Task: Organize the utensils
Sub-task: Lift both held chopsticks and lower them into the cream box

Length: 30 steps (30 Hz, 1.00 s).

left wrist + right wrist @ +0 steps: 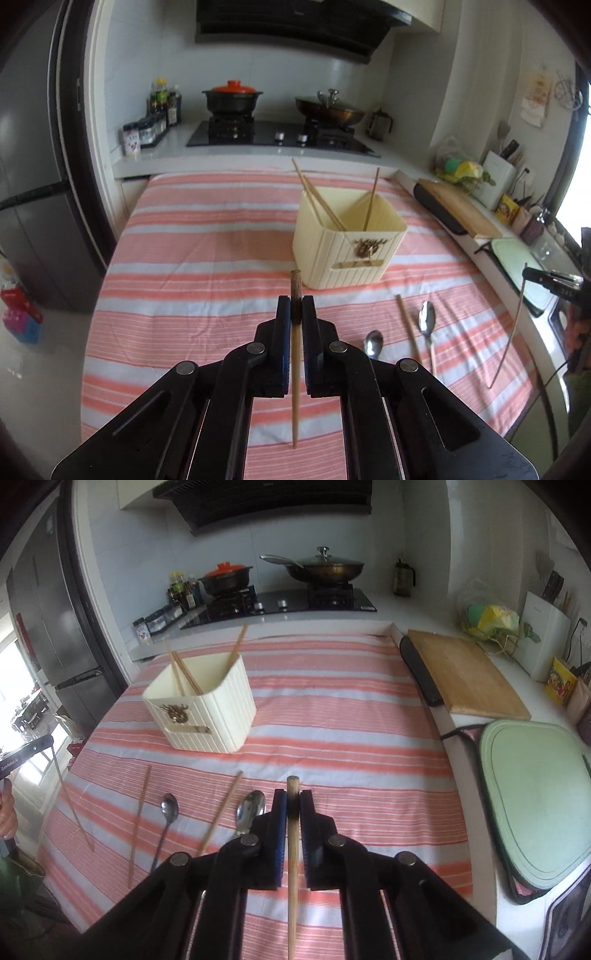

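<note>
My left gripper [295, 301] is shut on a wooden chopstick [295, 387], held above the striped cloth. My right gripper [293, 795] is shut on another chopstick [291, 886]. A cream ribbed holder [347, 251] [207, 716] stands ahead on the cloth with three chopsticks leaning inside. Two spoons [169, 808] [253, 808] and two chopsticks [138, 819] [221, 812] lie on the cloth below the grippers. Each view shows the other gripper at its edge, the right gripper [532, 275] and the left gripper [44, 743], with its chopstick hanging down.
The pink-and-white striped cloth [207, 258] covers the table. Behind it is a hob [277, 138] with a red-lidded pot and a lidded wok. A wooden cutting board [465, 672] and a green board [535, 797] lie on the right counter. A fridge [33, 192] stands at left.
</note>
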Each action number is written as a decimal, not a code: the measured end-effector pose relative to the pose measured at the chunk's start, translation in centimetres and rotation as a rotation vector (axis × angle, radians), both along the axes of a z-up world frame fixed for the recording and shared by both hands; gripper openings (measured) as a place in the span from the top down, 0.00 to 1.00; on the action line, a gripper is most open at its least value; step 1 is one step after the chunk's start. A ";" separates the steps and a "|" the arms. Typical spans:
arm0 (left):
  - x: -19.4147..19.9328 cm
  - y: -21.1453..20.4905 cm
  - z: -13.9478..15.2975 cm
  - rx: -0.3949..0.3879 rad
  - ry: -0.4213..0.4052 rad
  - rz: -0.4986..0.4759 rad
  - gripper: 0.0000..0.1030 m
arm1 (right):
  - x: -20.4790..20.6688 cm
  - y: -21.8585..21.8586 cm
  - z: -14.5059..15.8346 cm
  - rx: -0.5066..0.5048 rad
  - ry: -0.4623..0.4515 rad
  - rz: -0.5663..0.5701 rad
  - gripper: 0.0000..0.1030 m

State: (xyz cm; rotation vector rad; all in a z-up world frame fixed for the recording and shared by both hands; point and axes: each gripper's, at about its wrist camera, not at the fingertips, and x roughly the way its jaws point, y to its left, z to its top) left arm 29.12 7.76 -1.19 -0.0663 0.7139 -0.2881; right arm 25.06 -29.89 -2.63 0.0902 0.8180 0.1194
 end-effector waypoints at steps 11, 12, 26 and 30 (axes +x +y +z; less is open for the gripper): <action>-4.0 -0.9 4.3 -0.043 -0.125 -0.036 0.96 | -5.4 3.4 6.8 -0.010 -0.265 0.025 0.93; -4.2 -1.1 4.6 -0.044 -0.133 -0.040 0.96 | -5.5 3.6 7.2 -0.004 -0.280 0.024 0.93; -3.1 -1.5 10.7 -0.070 -0.277 -0.036 0.97 | -2.7 6.8 11.9 -0.019 -0.379 0.078 0.93; -1.4 -1.8 13.9 -0.114 -0.378 -0.015 0.97 | -0.1 8.0 14.1 -0.016 -0.448 0.088 0.93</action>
